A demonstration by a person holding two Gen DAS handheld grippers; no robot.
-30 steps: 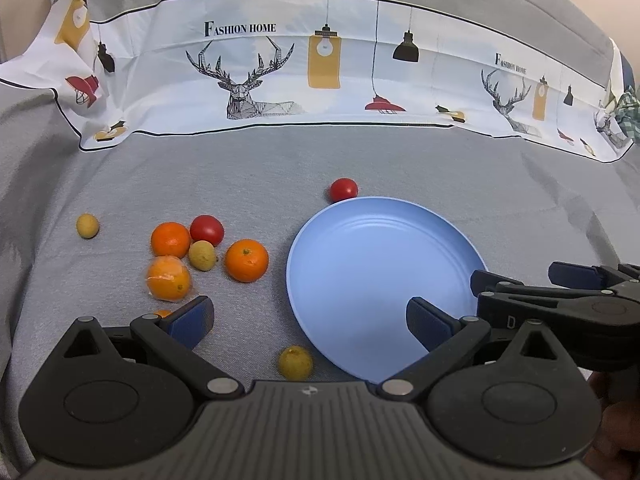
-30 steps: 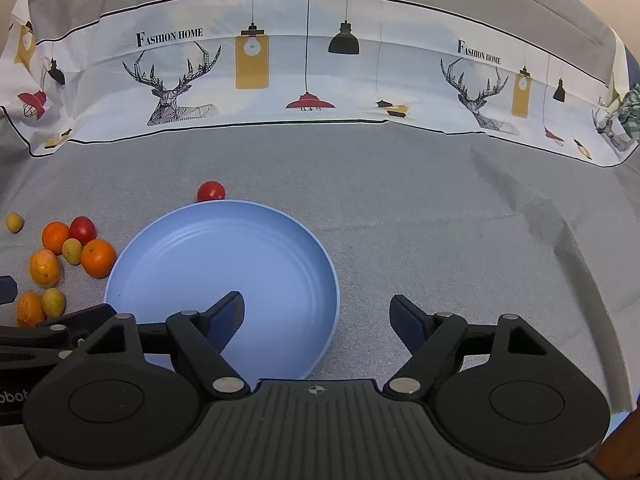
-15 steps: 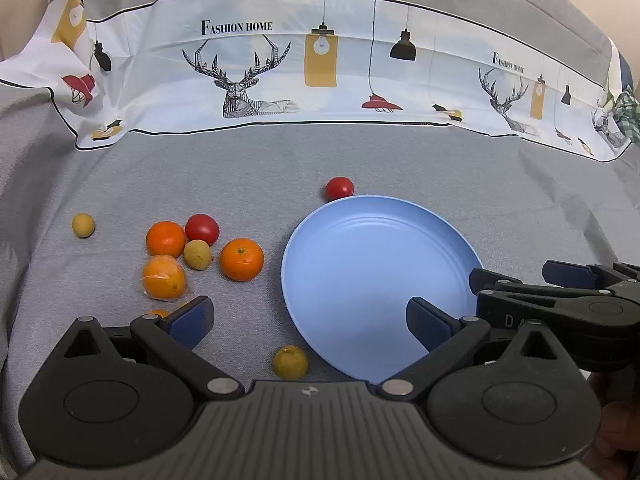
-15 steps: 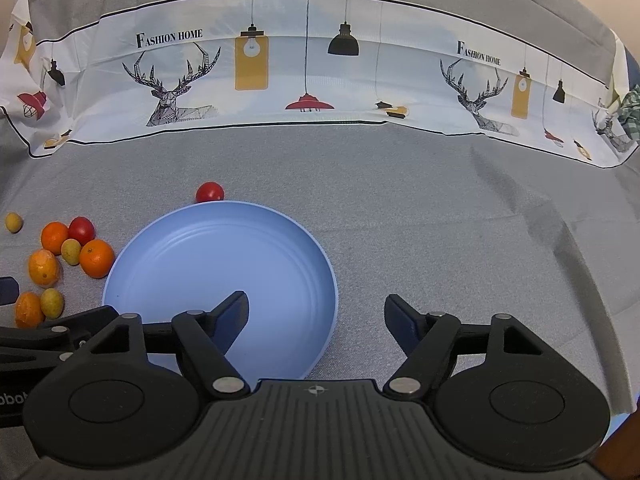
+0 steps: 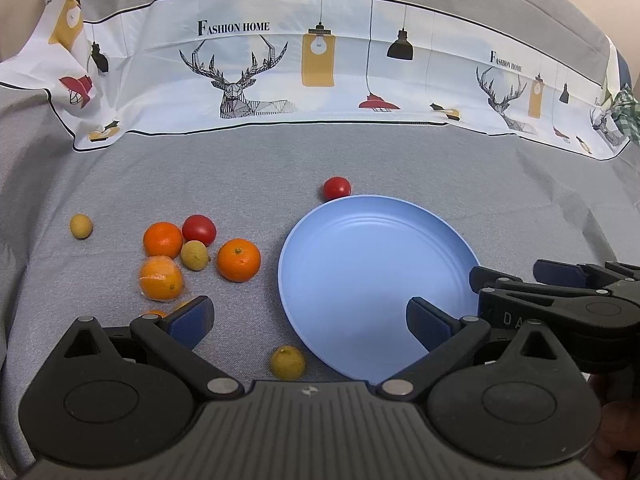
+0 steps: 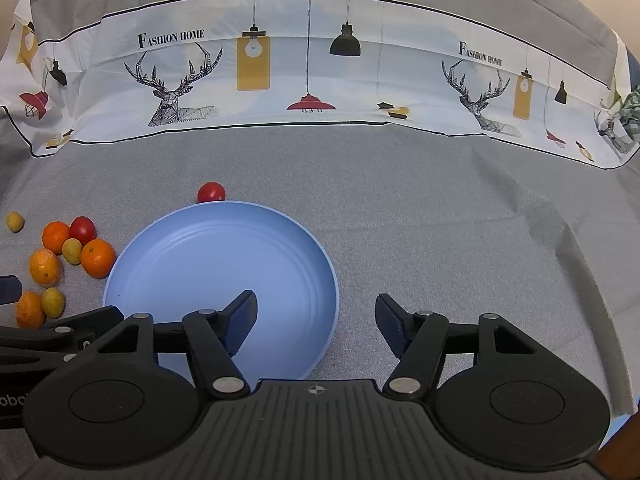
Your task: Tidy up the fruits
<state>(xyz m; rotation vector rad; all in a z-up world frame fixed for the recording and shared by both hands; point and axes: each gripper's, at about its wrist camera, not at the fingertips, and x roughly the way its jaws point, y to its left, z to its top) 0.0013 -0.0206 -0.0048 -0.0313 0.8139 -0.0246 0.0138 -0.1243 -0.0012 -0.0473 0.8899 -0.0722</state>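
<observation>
Both claws hang over a desk covered in grey woven cloth (image 6: 420,208), pitched down toward it.

Left claw (image 5: 308,320): jaws spread wide, nothing gripped. A small yellow-green round fruit (image 5: 287,362) sits on the cloth in the gap between them, just beside the near-left rim of the round light-blue plastic plate (image 5: 376,272); the pads are clear of it.

Right claw (image 6: 316,318): jaws closing, nothing between the pads. Left pad is over the plate's near side, right pad over bare cloth past the rim. Whether it touches the plate I can't tell.

Plate holds nothing. A small red tomato (image 5: 337,188) sits against its far rim.

The fruit cluster is left of the plate, on the cloth:
- bright orange mandarin (image 5: 238,260), nearest the plate
- second orange mandarin (image 5: 162,239), with a larger red tomato (image 5: 199,230) just beside it
- pale yellow-green fruit (image 5: 194,255) in between them
- orange in clear plastic wrap (image 5: 161,278), nearer the camera
- another orange and a yellow-green fruit, partly hidden behind the left claw's left finger in the left wrist view
- lone small yellow fruit (image 5: 81,226), off to the far left, well apart

At the far edge is a white printed cloth band with deer and lamps (image 6: 312,76).
</observation>
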